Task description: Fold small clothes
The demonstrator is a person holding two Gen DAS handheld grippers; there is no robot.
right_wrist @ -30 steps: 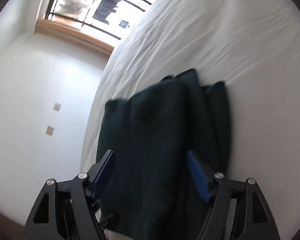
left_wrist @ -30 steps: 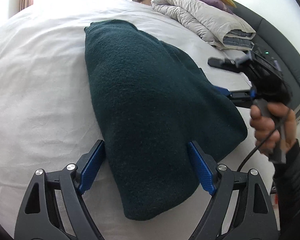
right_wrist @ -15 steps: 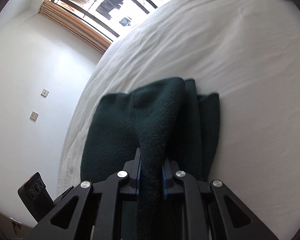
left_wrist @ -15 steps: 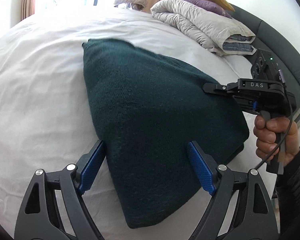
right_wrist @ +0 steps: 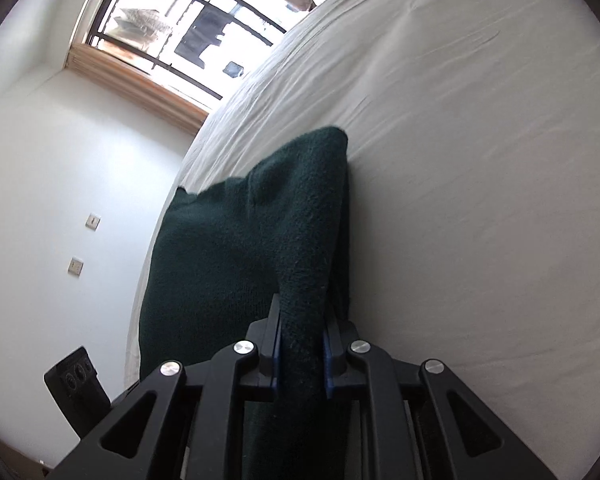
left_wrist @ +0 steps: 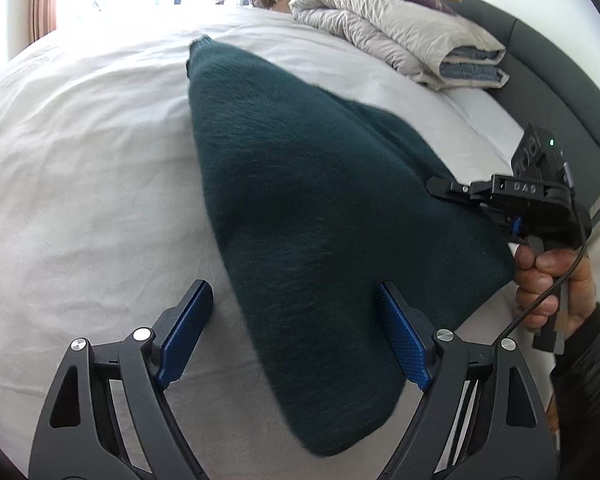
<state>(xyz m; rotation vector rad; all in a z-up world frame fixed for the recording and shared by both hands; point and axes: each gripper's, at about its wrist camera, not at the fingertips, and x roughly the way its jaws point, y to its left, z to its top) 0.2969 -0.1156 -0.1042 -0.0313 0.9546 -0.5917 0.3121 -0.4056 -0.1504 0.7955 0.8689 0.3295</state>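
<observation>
- Your right gripper [right_wrist: 302, 354] has just squeezed together and now pinches a raised fold of the dark green sweater [left_wrist: 320, 208] between its blue pads.
- Your left gripper [left_wrist: 296, 340] has its fingers wide apart. One blue pad is over the white sheet [left_wrist: 80, 184], the other over the sweater's near end. It grips nothing.
- The sweater lies on the bed, with its pinched side lifted off the sheet.
- Your right hand [left_wrist: 552, 284] holds the gripper's handle at the sweater's right edge.
- A folded grey quilt [left_wrist: 400, 36] sits far back on the bed.
</observation>
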